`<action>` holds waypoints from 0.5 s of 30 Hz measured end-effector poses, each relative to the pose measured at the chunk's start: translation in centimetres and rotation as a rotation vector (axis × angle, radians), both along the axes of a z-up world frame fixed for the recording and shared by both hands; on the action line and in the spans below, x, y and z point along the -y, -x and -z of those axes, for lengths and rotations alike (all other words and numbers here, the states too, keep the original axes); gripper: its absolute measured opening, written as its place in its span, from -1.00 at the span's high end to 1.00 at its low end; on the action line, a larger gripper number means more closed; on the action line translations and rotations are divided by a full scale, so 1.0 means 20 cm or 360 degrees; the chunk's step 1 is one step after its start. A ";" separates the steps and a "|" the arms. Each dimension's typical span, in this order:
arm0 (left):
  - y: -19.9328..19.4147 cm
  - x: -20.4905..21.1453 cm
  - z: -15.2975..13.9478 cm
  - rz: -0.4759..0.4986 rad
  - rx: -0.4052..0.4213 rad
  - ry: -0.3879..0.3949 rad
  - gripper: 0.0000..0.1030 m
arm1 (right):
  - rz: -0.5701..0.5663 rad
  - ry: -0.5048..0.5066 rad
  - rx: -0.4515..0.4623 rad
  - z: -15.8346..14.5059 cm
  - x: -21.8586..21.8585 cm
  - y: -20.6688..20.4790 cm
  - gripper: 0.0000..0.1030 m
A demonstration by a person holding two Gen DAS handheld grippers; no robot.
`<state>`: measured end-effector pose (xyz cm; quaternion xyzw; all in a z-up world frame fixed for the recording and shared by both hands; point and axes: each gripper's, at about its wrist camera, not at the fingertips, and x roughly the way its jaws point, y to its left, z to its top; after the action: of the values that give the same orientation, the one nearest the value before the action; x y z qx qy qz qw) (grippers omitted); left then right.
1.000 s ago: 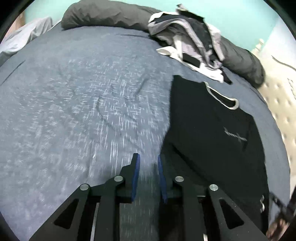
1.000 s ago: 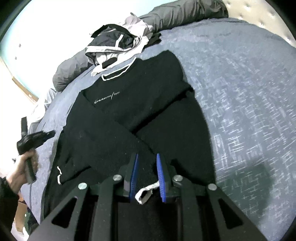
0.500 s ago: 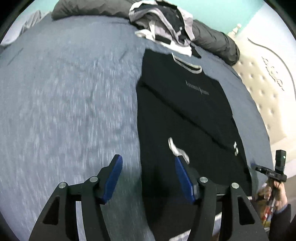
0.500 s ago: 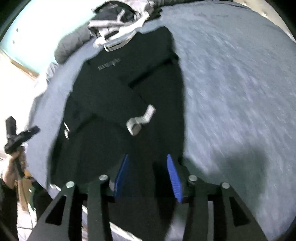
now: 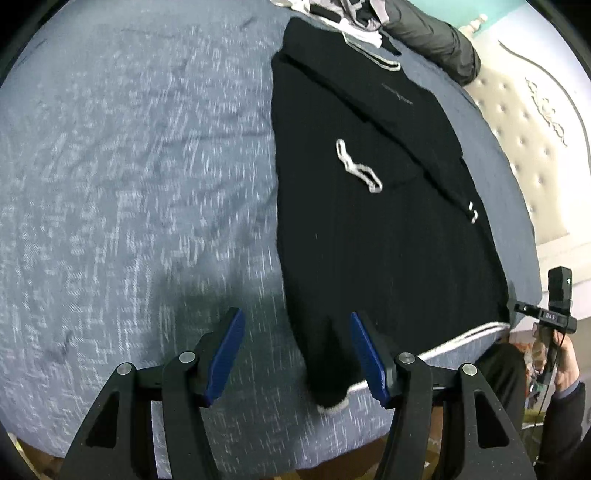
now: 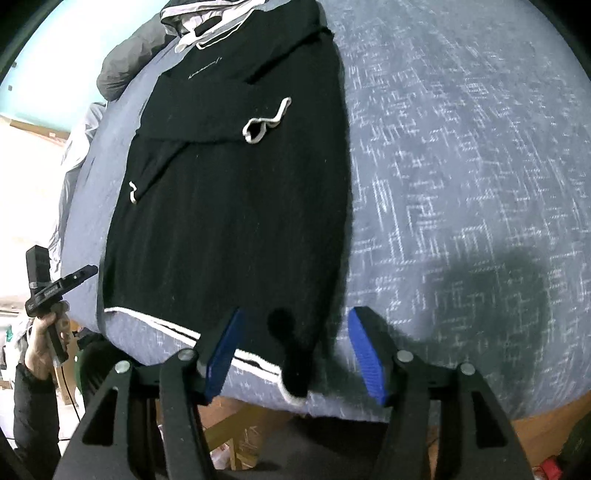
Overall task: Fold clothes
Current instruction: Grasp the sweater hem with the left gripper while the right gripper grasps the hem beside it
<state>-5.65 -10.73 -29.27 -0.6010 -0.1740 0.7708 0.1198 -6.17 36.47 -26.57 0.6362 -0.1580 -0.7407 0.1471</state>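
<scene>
A black sweater [image 5: 388, 229] lies flat on the bed [image 5: 129, 184], sleeves folded in. The left claw [image 5: 297, 356] is open and empty; the right claw [image 6: 293, 354] is opening over the hem corner [image 6: 291, 384]. Best grip both hem corners evenly before folding upward.

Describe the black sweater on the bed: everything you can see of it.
The black sweater lies flat on the blue-grey bedspread, front up, knit-looking, with white trim at the collar, cuffs and hem. Small pale lettering crosses the chest. Both sleeves are folded in across the body, one white cuff resting near the middle. The collar end meets a pile of clothes; the hem reaches the near bed edge. Nothing grips it: each hem corner sits between open jaws.
</scene>
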 end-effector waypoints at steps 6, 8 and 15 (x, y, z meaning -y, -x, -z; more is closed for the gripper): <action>-0.04 0.00 0.06 -0.0011 0.0061 -0.0079 -0.23 | 0.0022 0.0018 0.0034 0.04 0.01 -0.02 -0.18; -0.05 -0.01 0.08 0.0002 0.0068 -0.0085 -0.23 | 0.0021 0.0025 0.0044 0.04 0.01 -0.02 -0.18; -0.08 -0.08 0.07 0.0078 0.0046 -0.0117 -0.04 | 0.0038 0.0067 0.0049 0.04 -0.04 -0.03 -0.18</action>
<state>-4.12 -9.16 -30.59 -0.6114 -0.1891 0.7520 0.1582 -5.67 37.21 -27.39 0.6424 -0.1834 -0.7290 0.1490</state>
